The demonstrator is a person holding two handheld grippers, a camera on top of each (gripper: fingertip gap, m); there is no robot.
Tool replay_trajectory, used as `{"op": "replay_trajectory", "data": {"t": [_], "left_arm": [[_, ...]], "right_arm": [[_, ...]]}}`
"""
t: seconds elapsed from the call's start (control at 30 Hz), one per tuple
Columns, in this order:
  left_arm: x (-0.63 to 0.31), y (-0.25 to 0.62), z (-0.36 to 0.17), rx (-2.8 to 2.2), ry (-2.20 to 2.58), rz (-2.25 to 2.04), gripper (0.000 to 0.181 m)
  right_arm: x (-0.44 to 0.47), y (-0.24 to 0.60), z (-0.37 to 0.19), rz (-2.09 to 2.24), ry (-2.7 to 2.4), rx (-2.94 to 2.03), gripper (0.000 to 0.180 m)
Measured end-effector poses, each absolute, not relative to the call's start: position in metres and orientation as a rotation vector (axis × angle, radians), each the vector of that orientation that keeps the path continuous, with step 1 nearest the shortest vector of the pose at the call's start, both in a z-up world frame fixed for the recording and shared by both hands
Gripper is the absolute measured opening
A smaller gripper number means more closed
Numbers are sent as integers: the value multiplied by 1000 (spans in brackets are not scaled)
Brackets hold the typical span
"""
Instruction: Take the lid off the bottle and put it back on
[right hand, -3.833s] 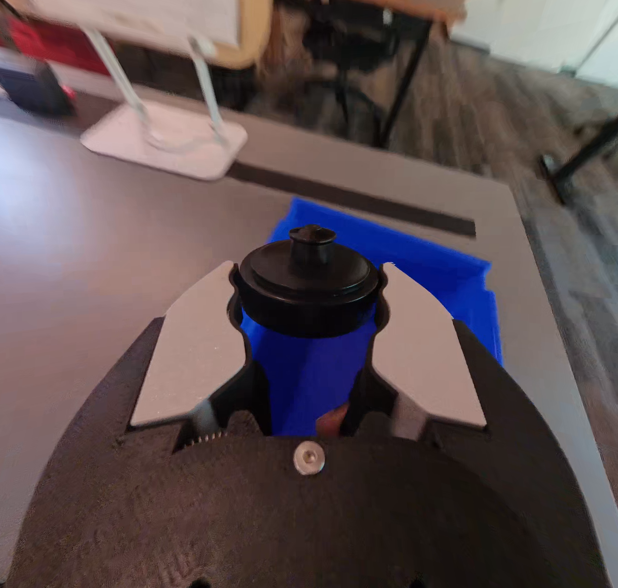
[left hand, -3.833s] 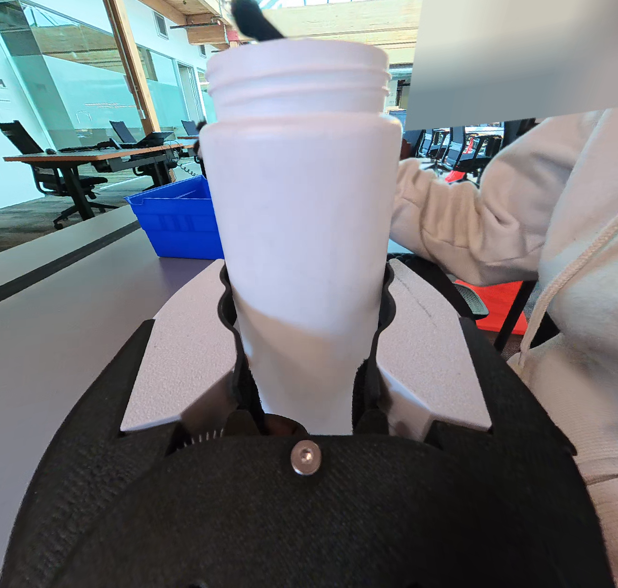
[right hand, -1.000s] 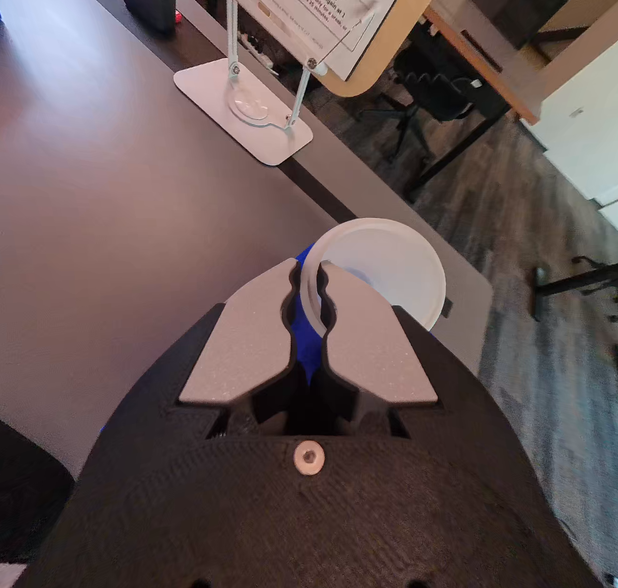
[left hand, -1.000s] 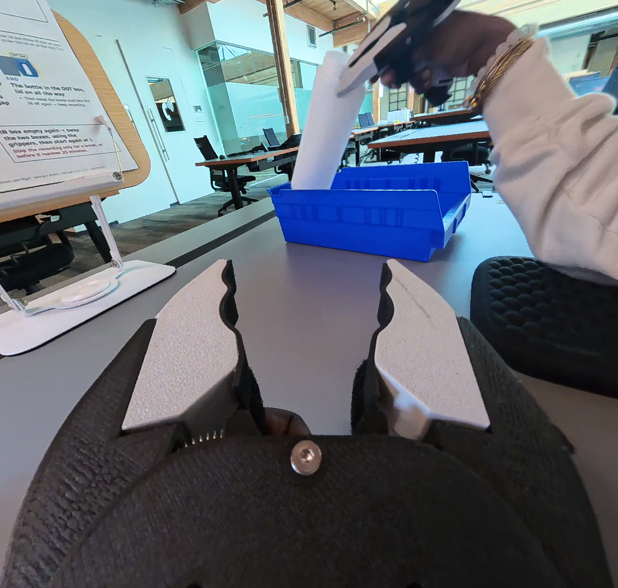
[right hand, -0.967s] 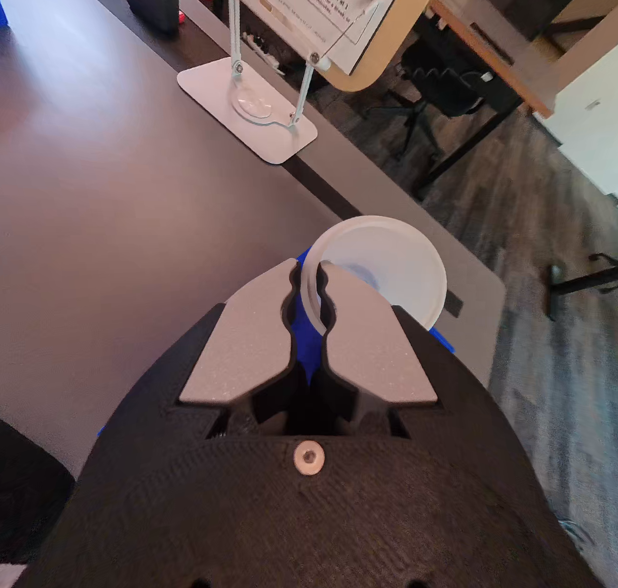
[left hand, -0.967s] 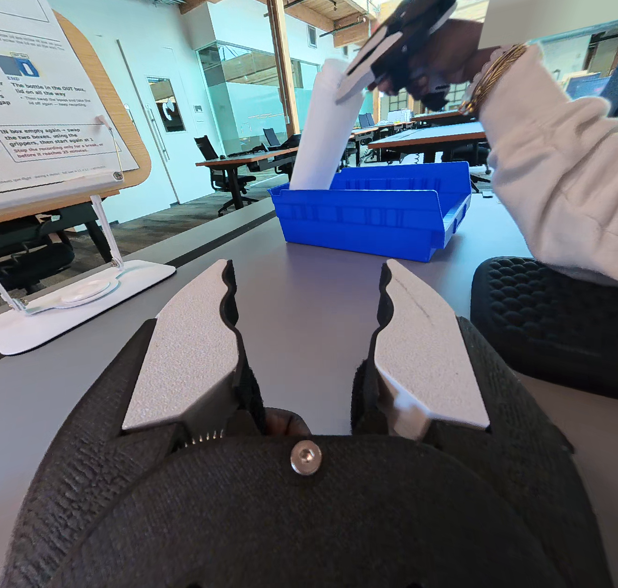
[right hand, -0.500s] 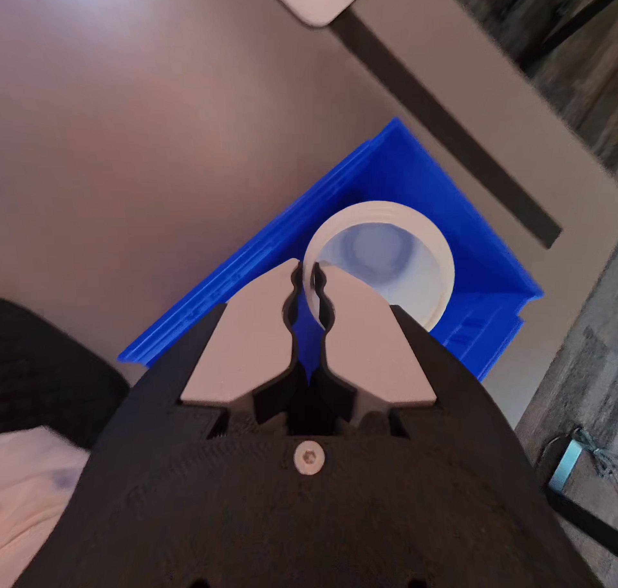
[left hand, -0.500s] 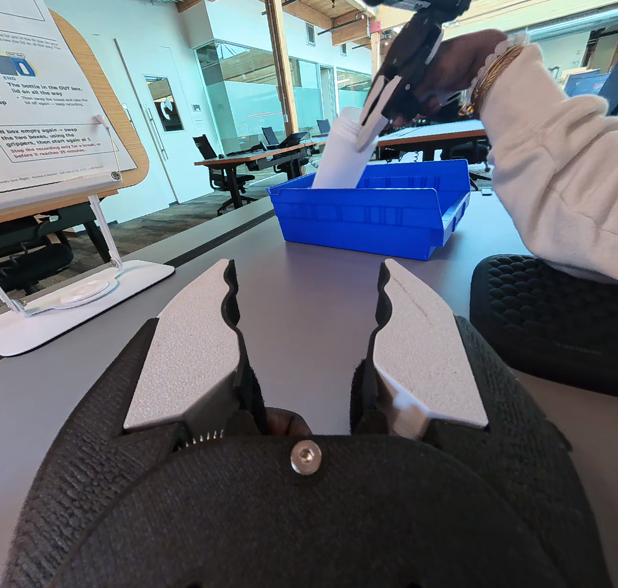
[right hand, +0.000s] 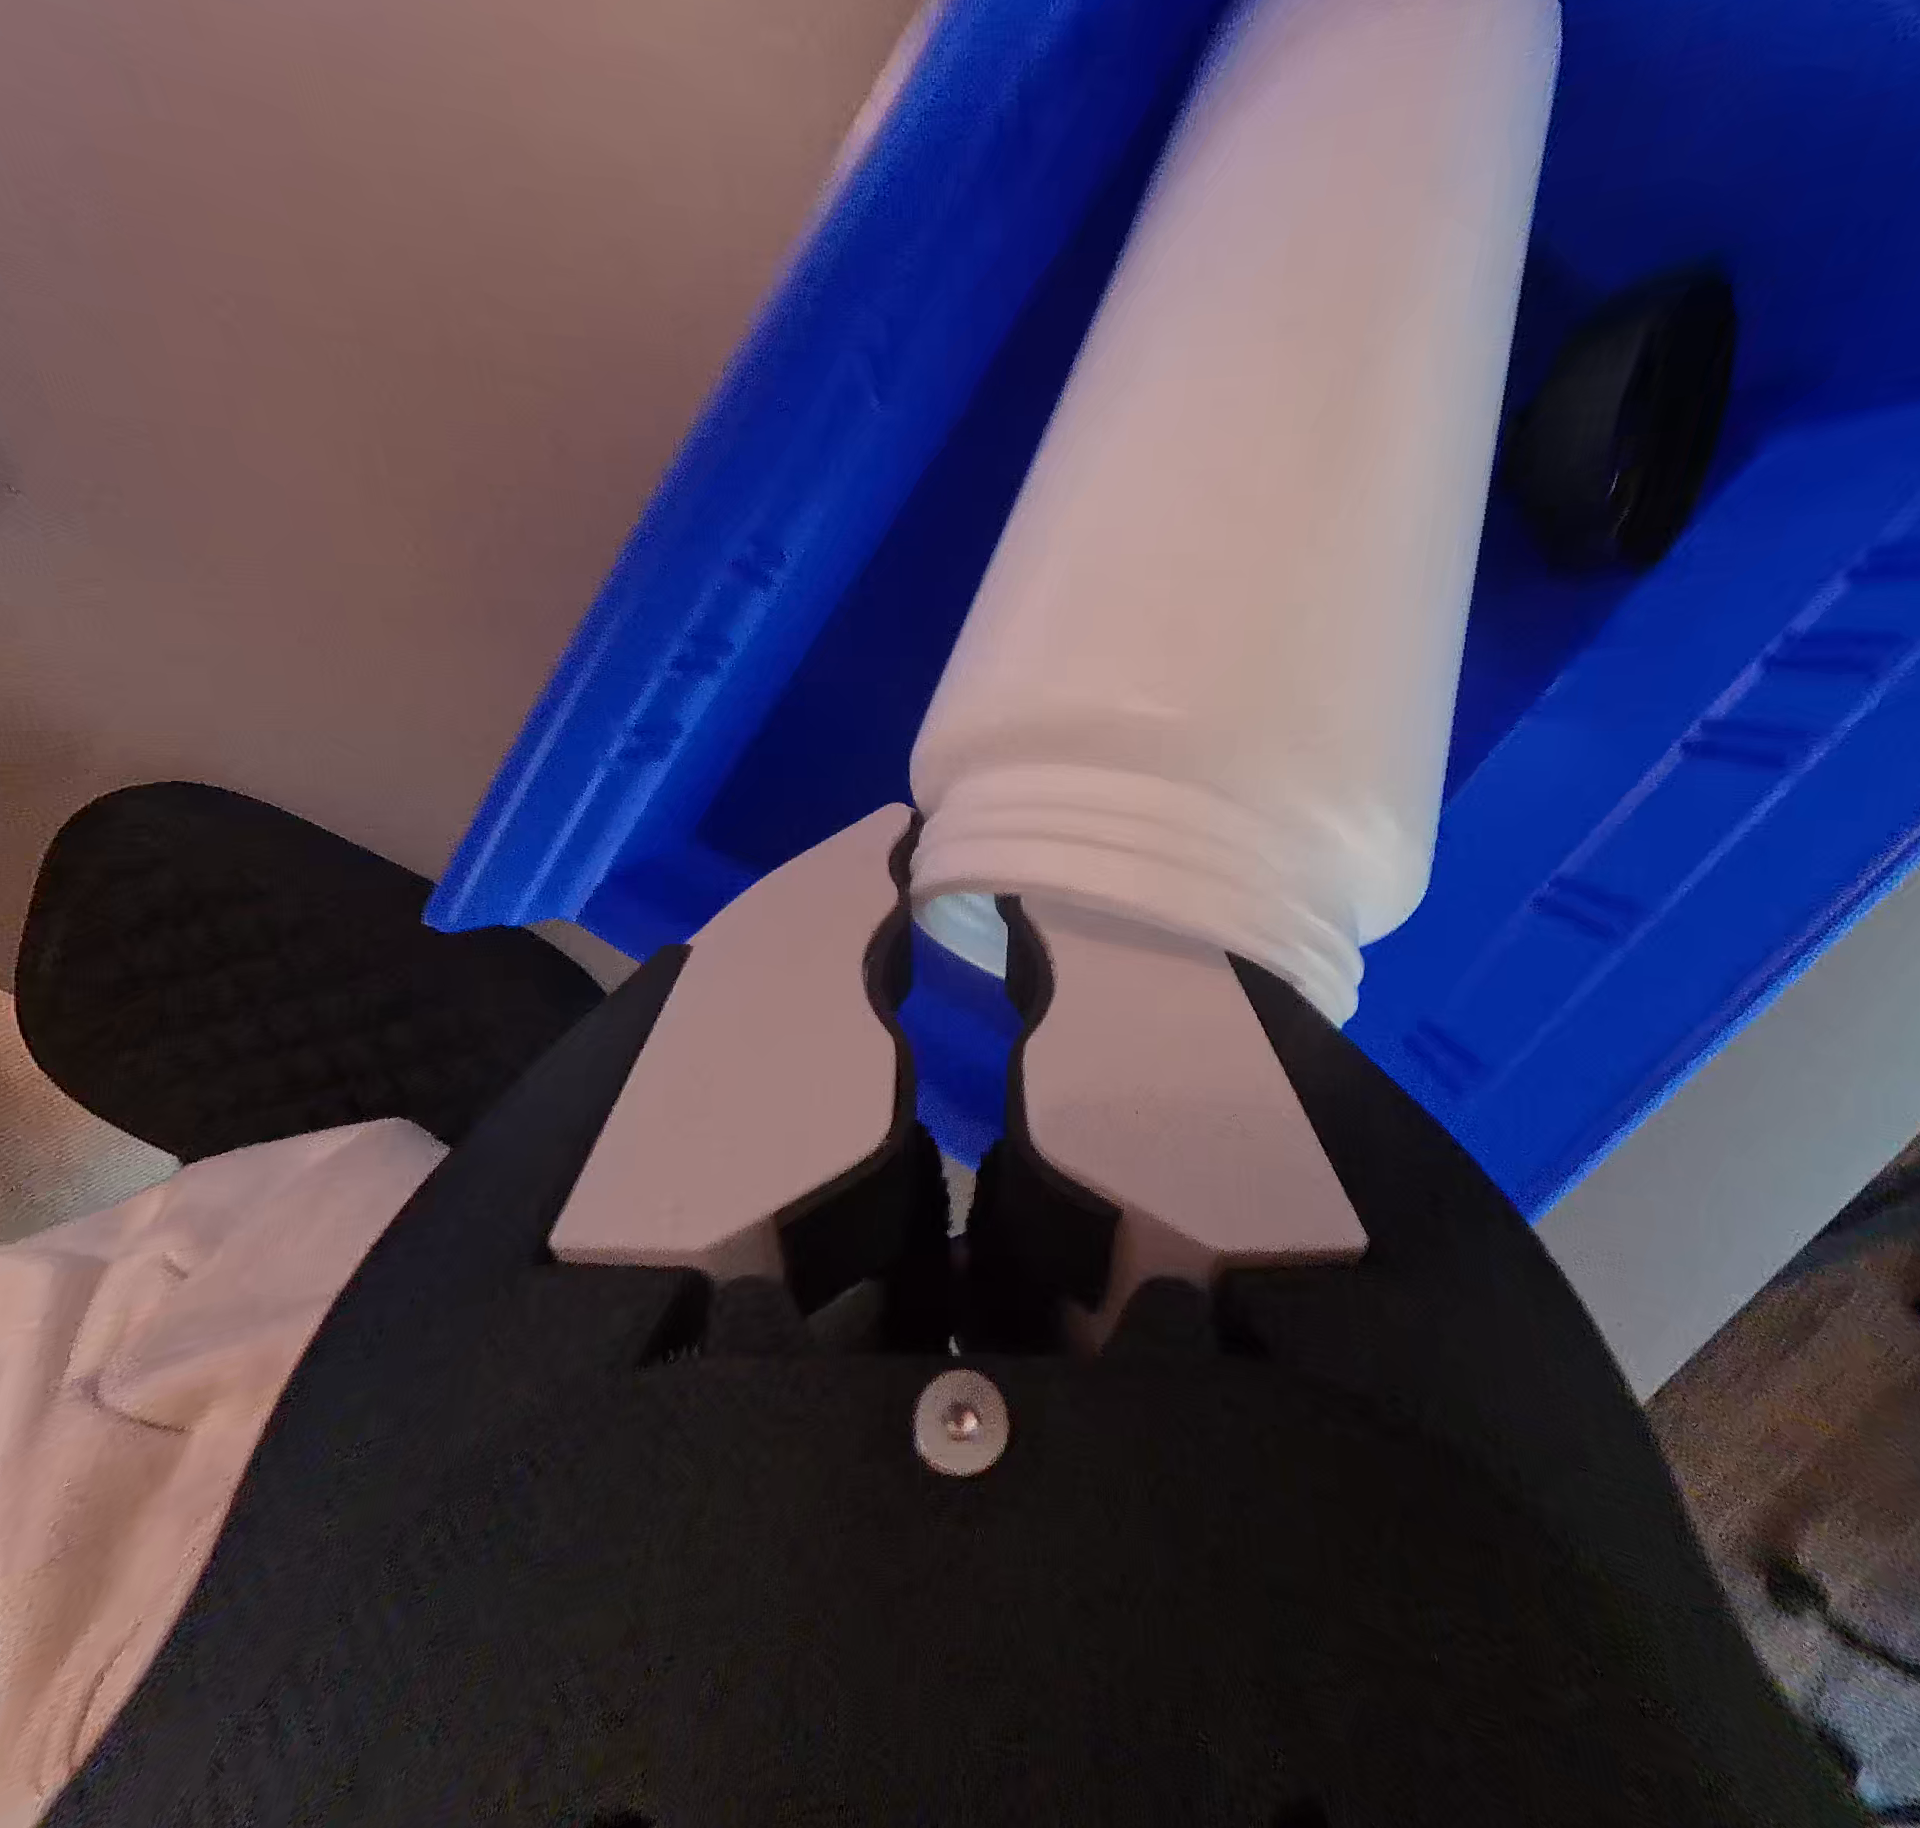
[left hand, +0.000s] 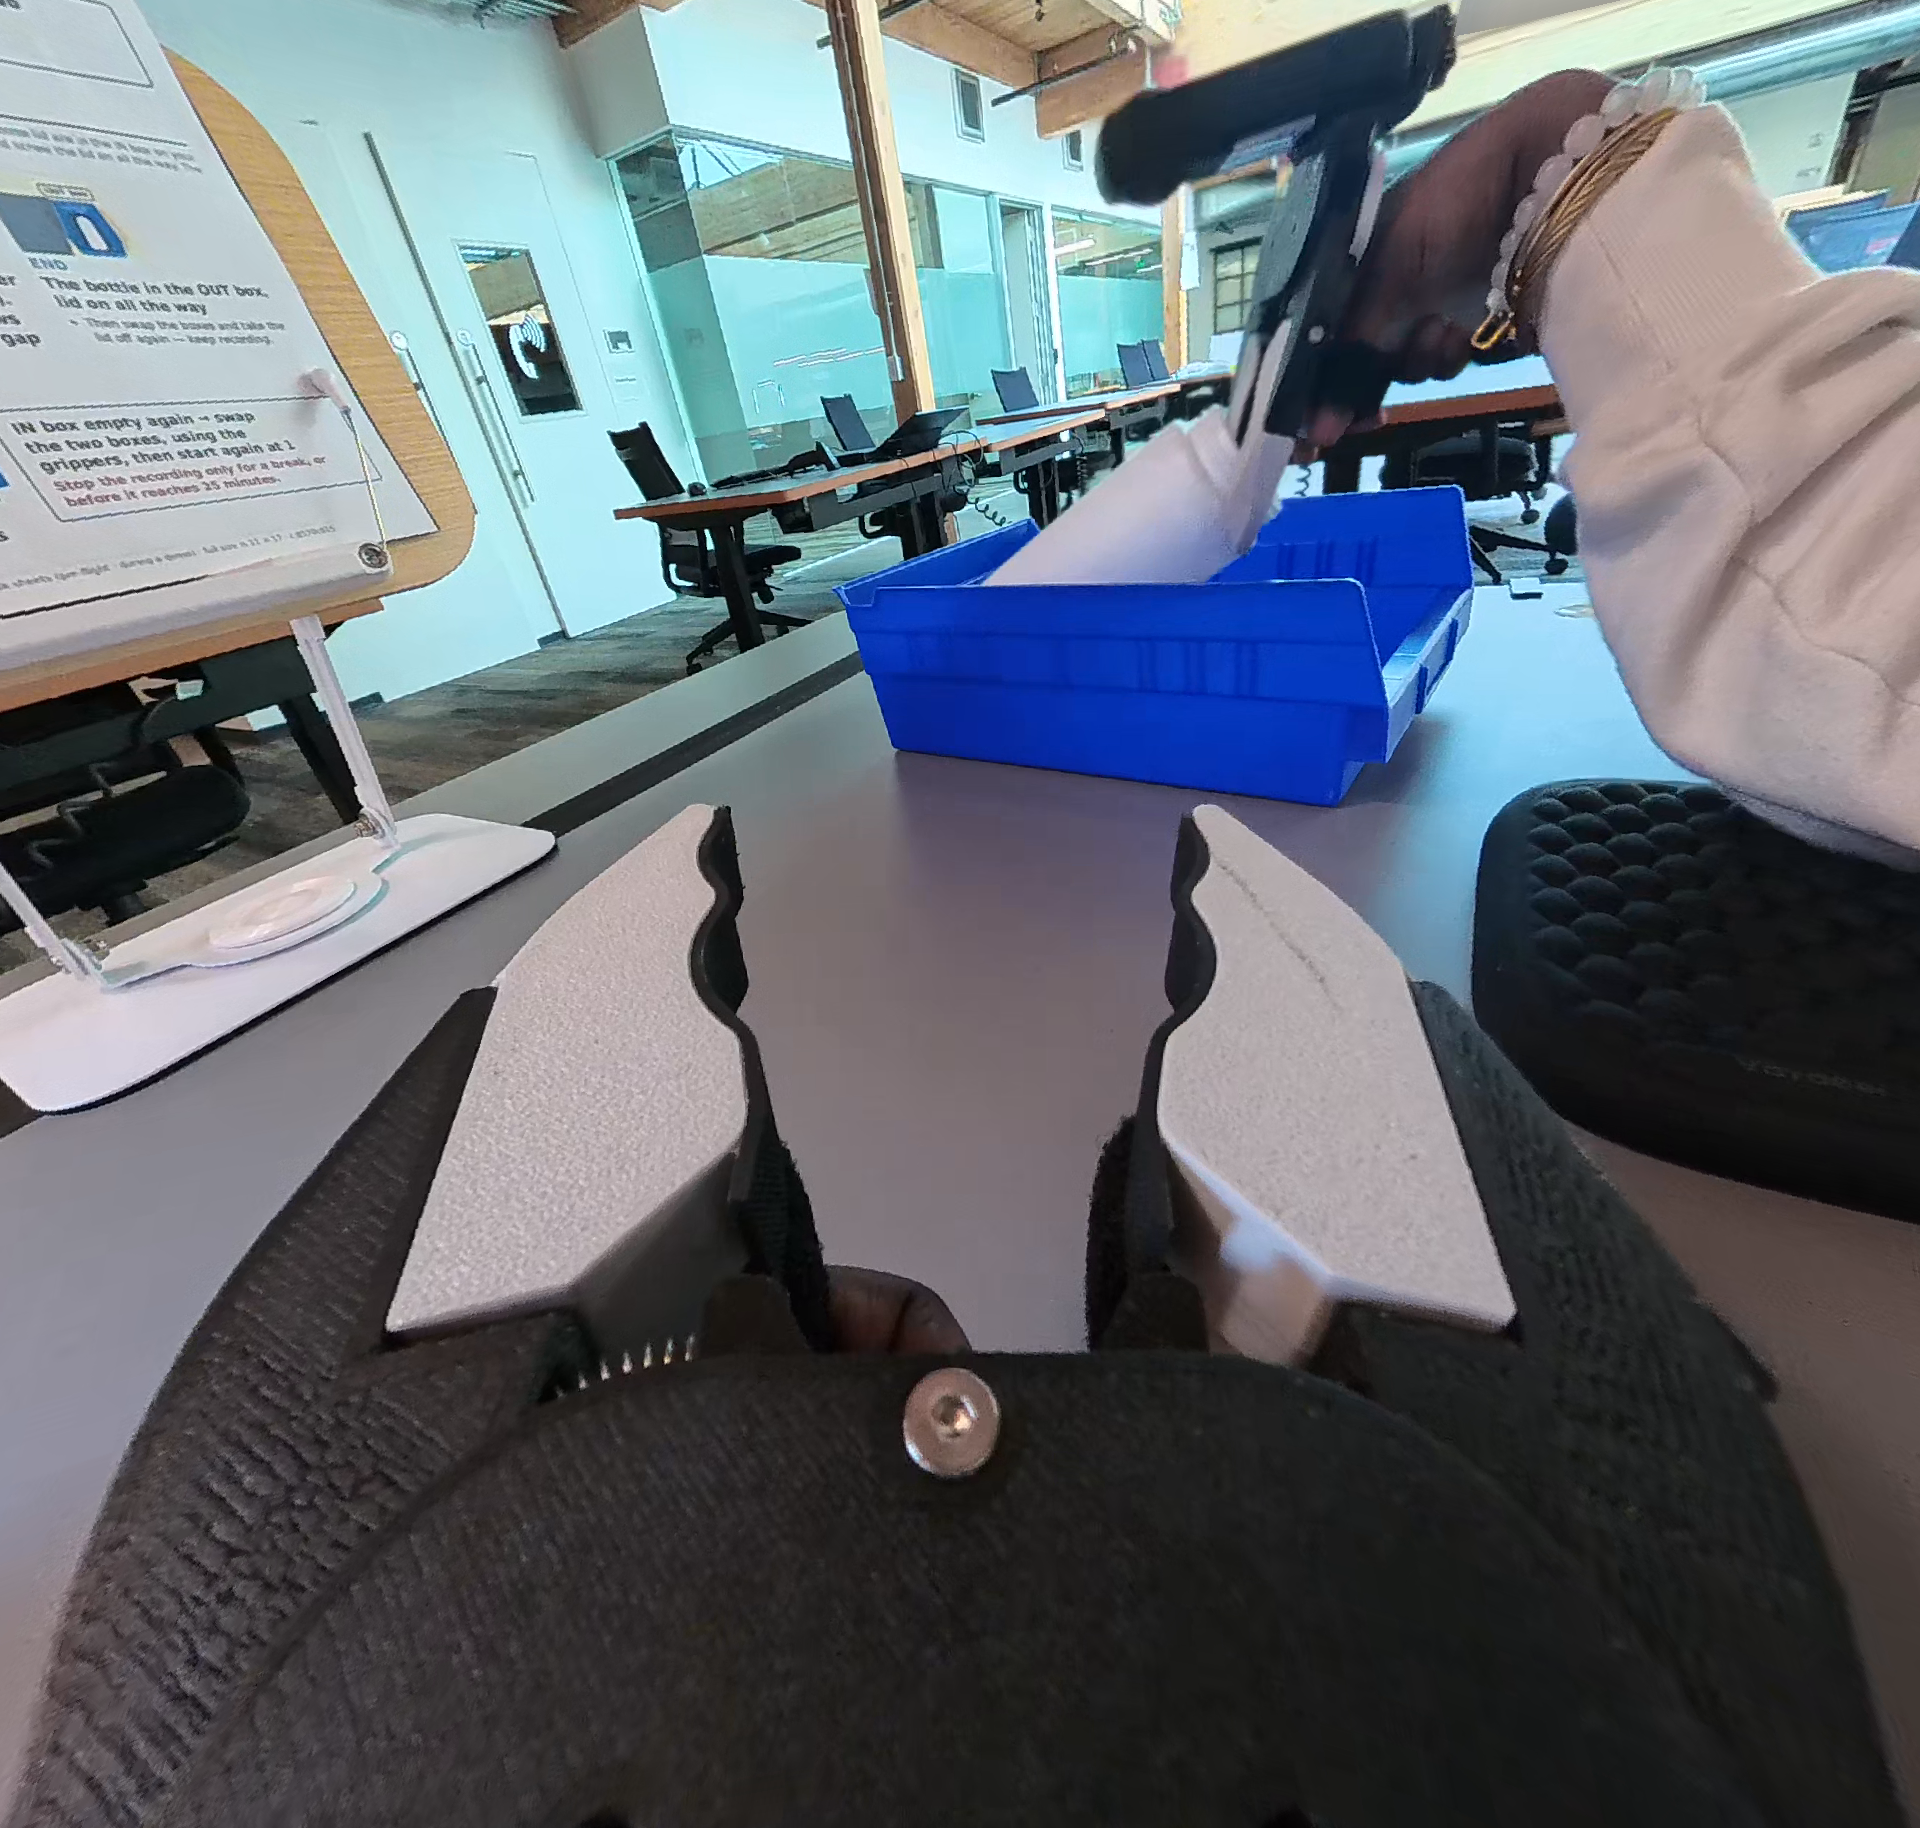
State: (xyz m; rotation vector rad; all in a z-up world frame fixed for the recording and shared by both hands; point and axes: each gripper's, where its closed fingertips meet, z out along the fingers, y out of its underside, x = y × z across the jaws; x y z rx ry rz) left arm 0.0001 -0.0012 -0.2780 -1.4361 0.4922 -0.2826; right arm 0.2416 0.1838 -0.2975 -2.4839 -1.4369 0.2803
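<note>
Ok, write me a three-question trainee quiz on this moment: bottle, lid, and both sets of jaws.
1. True or false: the black lid is screwed onto the white bottle.
2. Which gripper grips the bottle's rim? A) left gripper B) right gripper C) both
3. Fill in: the bottle is tilted, its base down inside the blue ____.

Key
1. False: the threaded neck is bare, and the lid lies apart from the bottle in the bin.
2. B: its jaws pinch the rim of the open mouth; the left gripper's jaws are spread over the table with nothing between them.
3. bin
</note>
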Motion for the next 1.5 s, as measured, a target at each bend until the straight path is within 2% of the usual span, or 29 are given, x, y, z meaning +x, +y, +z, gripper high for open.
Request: {"op": "replay_trajectory", "data": {"t": [0.03,0.37,0.6,0.93,1.13,1.23,1.3,1.5], "left_arm": [[0,-1,-278,-1436,492,-282,80],[2,0,-280,-1438,506,-273,79],[0,4,-282,-1448,501,-254,79],[-2,3,-279,-1437,493,-255,78],[-5,2,-278,-1437,481,-257,78],[-2,1,-277,-1433,488,-268,78],[-2,1,-278,-1435,494,-261,78],[-5,2,-276,-1431,476,-264,78]], "right_arm": [[247,183,-302,265,-1415,-2524,15],[269,177,-340,485,-1144,-2616,23],[274,178,-340,550,-1072,-2659,29],[279,165,-333,523,-1048,-2704,47],[284,162,-341,184,-1242,-2531,73],[286,157,-350,7,-1397,-2410,72],[290,156,-352,-81,-1433,-2388,62],[295,159,-342,-122,-1415,-2377,63]]}}
